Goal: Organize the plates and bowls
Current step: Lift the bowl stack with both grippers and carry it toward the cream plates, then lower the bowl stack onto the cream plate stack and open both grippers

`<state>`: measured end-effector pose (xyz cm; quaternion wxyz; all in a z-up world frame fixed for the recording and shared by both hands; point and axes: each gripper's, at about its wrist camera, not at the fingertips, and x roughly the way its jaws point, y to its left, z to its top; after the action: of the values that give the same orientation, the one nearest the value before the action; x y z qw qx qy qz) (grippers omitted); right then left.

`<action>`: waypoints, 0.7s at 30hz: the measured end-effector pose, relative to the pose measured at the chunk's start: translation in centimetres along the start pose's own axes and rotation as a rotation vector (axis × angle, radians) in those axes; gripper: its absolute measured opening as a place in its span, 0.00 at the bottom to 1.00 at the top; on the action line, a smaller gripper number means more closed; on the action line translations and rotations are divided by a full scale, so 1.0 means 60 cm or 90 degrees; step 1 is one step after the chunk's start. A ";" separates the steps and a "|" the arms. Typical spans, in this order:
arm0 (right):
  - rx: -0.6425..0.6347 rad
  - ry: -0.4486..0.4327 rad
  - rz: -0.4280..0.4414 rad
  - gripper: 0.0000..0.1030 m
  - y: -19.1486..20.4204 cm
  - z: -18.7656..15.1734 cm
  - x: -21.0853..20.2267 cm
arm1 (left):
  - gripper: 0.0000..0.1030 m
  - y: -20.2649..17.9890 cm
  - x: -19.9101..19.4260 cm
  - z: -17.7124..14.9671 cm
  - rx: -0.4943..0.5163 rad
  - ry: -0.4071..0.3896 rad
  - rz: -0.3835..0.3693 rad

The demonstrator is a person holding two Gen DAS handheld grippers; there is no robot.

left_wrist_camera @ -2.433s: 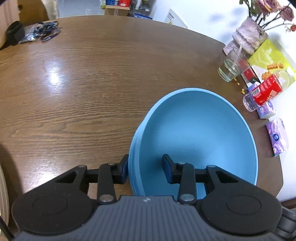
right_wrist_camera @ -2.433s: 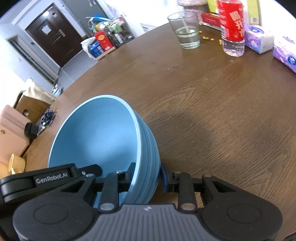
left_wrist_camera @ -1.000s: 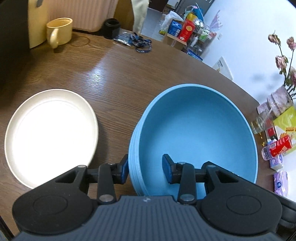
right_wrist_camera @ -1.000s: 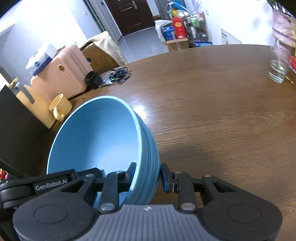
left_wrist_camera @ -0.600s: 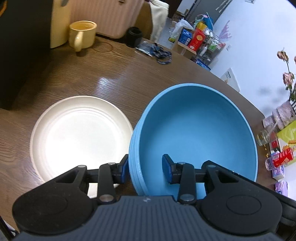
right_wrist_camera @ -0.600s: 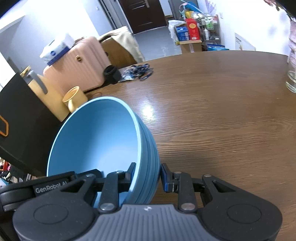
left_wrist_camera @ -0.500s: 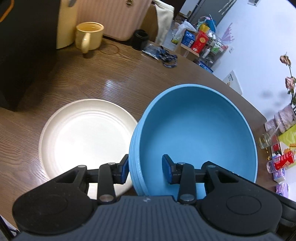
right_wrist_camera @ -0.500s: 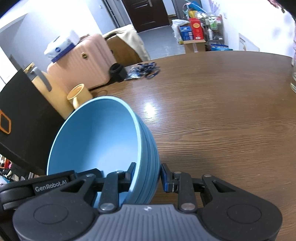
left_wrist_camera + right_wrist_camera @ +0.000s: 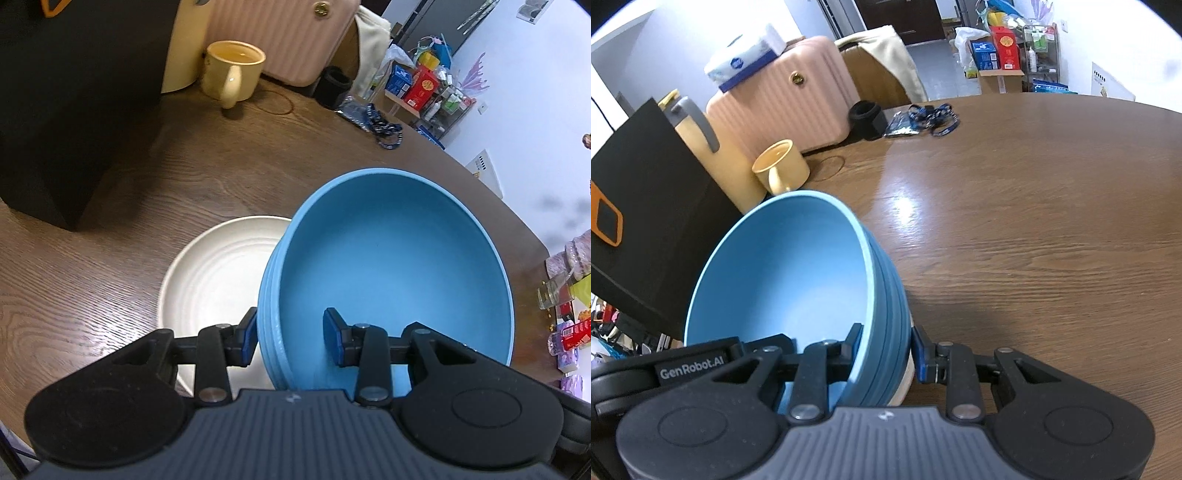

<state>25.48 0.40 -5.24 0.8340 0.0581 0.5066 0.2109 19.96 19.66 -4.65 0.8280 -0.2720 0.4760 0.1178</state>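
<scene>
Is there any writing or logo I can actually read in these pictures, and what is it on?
"GenRobot.AI": white letters on the black body of the left gripper, seen in the right wrist view.
Tissue pack on the pink suitcase: a round blue logo, too small to read.
Red box and blue box by the far wall: printing too blurred to read.
Red-labelled bottle at the table's edge: print too small to read.

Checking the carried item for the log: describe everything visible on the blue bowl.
The blue bowl is wide, deep, matte and plastic-looking, with ribbed outer walls; empty inside. It is tilted, clamped at opposite rim sections by the left gripper and the right gripper. It overlaps the cream plate on the wooden table; contact with the plate is unclear.
</scene>
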 end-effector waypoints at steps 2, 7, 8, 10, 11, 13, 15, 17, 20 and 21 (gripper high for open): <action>0.002 0.006 -0.002 0.26 0.012 -0.001 0.011 | 0.36 0.013 0.006 0.006 0.001 0.006 0.001; 0.015 0.015 -0.010 0.26 0.033 -0.006 0.037 | 0.36 0.040 0.022 0.021 0.011 0.022 0.001; 0.018 0.016 -0.011 0.26 0.037 -0.007 0.041 | 0.36 0.043 0.025 0.023 0.014 0.025 0.001; 0.026 0.018 -0.015 0.26 0.039 -0.009 0.048 | 0.36 0.050 0.034 0.030 0.023 0.032 0.000; 0.031 0.019 -0.017 0.26 0.041 -0.011 0.053 | 0.36 0.053 0.037 0.032 0.027 0.035 0.000; 0.039 0.019 -0.021 0.26 0.042 -0.014 0.057 | 0.36 0.058 0.044 0.035 0.036 0.042 -0.002; 0.046 0.018 -0.026 0.26 0.044 -0.017 0.063 | 0.36 0.060 0.050 0.036 0.047 0.049 -0.004; 0.053 0.016 -0.033 0.26 0.045 -0.021 0.067 | 0.36 0.061 0.057 0.037 0.059 0.056 -0.007; 0.069 0.013 -0.039 0.26 0.044 -0.024 0.074 | 0.36 0.061 0.064 0.039 0.077 0.066 -0.010; 0.075 0.011 -0.041 0.26 0.043 -0.026 0.074 | 0.36 0.060 0.066 0.038 0.084 0.068 -0.010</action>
<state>25.13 4.36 -8.85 0.8310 0.0886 0.5270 0.1546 22.04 23.67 -8.30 0.8185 -0.2263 0.5241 0.0647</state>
